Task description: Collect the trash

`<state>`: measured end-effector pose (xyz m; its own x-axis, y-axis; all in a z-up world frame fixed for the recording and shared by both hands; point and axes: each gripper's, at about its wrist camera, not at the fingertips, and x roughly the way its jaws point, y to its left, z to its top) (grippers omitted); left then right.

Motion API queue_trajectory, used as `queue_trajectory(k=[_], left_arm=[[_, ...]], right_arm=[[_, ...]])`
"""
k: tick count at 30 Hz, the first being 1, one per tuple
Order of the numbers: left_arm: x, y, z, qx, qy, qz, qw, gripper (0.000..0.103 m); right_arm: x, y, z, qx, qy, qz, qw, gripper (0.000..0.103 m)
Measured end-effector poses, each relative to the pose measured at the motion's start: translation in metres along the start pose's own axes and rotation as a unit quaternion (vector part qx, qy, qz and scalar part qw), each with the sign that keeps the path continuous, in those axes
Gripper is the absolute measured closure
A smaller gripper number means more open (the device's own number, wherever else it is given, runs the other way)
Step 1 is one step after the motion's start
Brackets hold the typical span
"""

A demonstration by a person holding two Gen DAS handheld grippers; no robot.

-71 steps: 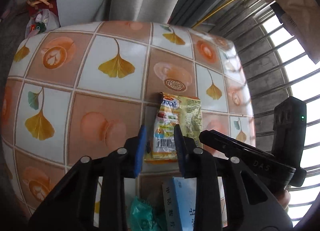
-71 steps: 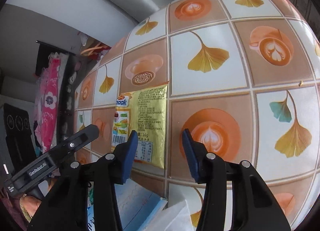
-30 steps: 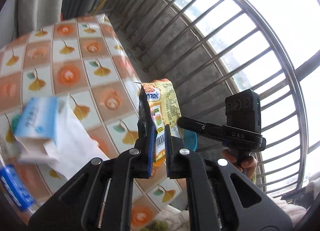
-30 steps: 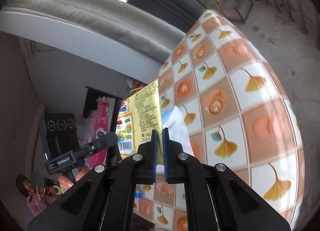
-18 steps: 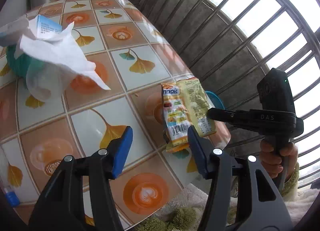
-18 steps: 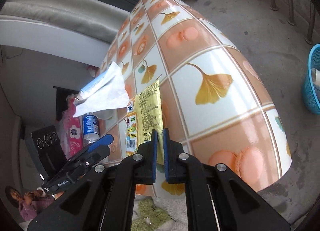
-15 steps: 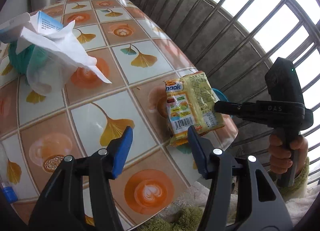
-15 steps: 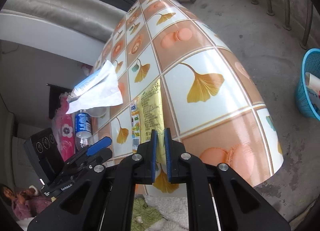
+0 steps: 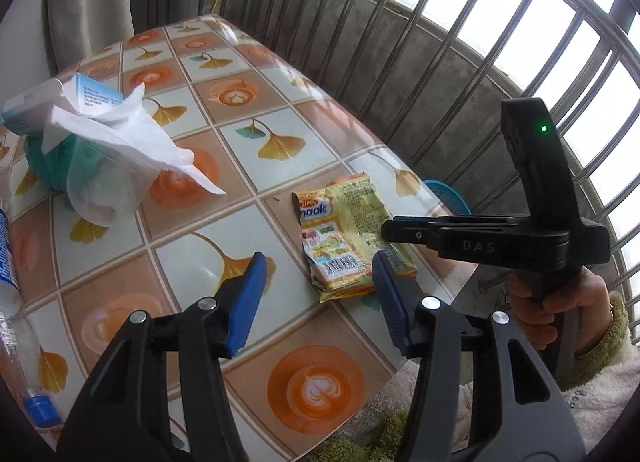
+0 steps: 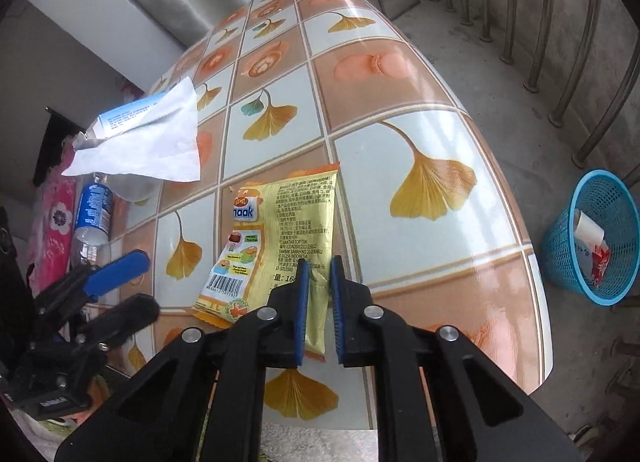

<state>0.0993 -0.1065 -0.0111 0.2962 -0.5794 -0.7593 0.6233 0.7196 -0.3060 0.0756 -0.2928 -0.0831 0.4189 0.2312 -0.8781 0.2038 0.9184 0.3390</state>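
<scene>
Snack wrapper (image 10: pixel 276 238), yellow and crinkled, lies near the table's (image 10: pixel 420 130) front right corner, its near end pinched between the pressed-together pads of the right gripper (image 10: pixel 319 302). A hand (image 9: pixel 556 302) in a fuzzy green cuff holds that tool off the table's right edge. The left gripper (image 9: pixel 320 294) hovers over the front edge with its blue pads spread and nothing between them, the jaws having just eased slightly closer. Farther back, toward the left edge, a white tissue (image 9: pixel 132 142) drapes over a blue carton (image 9: pixel 40 102) and a plastic bottle (image 10: pixel 94 214) lies flat. Beyond the right edge a blue mesh basket (image 10: pixel 596 234) stands on the floor.
</scene>
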Motion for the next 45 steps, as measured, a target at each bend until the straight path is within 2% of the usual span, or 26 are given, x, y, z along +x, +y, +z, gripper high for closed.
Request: queue_trajectory(k=[4, 7, 11, 13, 14, 16, 19, 24, 26, 30, 34, 36, 40, 45], left_arm=[[-0.031, 0.011, 0.003, 0.007, -0.05, 0.013, 0.9986, 0.052], [-0.058, 0.025, 0.011, 0.003, -0.097, 0.03, 0.9948, 0.052], [-0.091, 0.052, 0.031, -0.026, -0.16, 0.075, 0.9839, 0.052], [-0.099, 0.068, 0.042, -0.04, -0.178, 0.101, 0.978, 0.053], [-0.1, 0.077, 0.048, -0.054, -0.176, 0.111, 0.9766, 0.055], [-0.099, 0.096, 0.057, -0.091, -0.171, 0.126, 0.9731, 0.064], [-0.099, 0.121, 0.067, -0.127, -0.172, 0.146, 0.9659, 0.067], [-0.096, 0.163, 0.069, -0.235, -0.149, 0.116, 0.9534, 0.07], [-0.093, 0.174, 0.069, -0.263, -0.14, 0.119, 0.9471, 0.07], [-0.085, 0.176, 0.077, -0.26, -0.145, 0.139, 0.9445, 0.07], [-0.068, 0.179, 0.078, -0.252, -0.122, 0.164, 0.946, 0.07], [-0.063, 0.178, 0.073, -0.253, -0.107, 0.162, 0.9478, 0.07], [-0.063, 0.171, 0.062, -0.256, -0.101, 0.15, 0.9497, 0.07], [-0.058, 0.177, 0.056, -0.284, -0.094, 0.107, 0.9482, 0.07]], right_arm=[[-0.004, 0.0, 0.004, -0.014, -0.013, -0.026, 0.999, 0.096], [-0.005, -0.006, 0.01, -0.007, -0.02, -0.031, 0.999, 0.097], [-0.003, -0.011, 0.014, 0.006, -0.022, -0.025, 0.999, 0.097], [-0.002, -0.01, 0.014, 0.007, -0.024, -0.025, 0.999, 0.097], [-0.002, -0.01, 0.014, 0.007, -0.024, -0.025, 0.999, 0.097], [-0.001, -0.01, 0.014, 0.009, -0.022, -0.021, 0.999, 0.097], [0.0, -0.009, 0.015, 0.009, -0.021, -0.02, 1.0, 0.097], [0.001, -0.008, 0.016, 0.01, -0.02, -0.015, 1.0, 0.097], [0.001, -0.008, 0.016, 0.011, -0.02, -0.01, 1.0, 0.097], [0.002, -0.008, 0.016, 0.009, -0.019, -0.005, 1.0, 0.097], [0.003, -0.007, 0.016, 0.007, -0.017, 0.001, 1.0, 0.097], [0.003, -0.008, 0.015, 0.006, -0.017, 0.003, 1.0, 0.097], [0.002, -0.009, 0.015, 0.004, -0.014, 0.007, 1.0, 0.097], [0.002, -0.009, 0.015, 0.003, -0.013, 0.007, 1.0, 0.097]])
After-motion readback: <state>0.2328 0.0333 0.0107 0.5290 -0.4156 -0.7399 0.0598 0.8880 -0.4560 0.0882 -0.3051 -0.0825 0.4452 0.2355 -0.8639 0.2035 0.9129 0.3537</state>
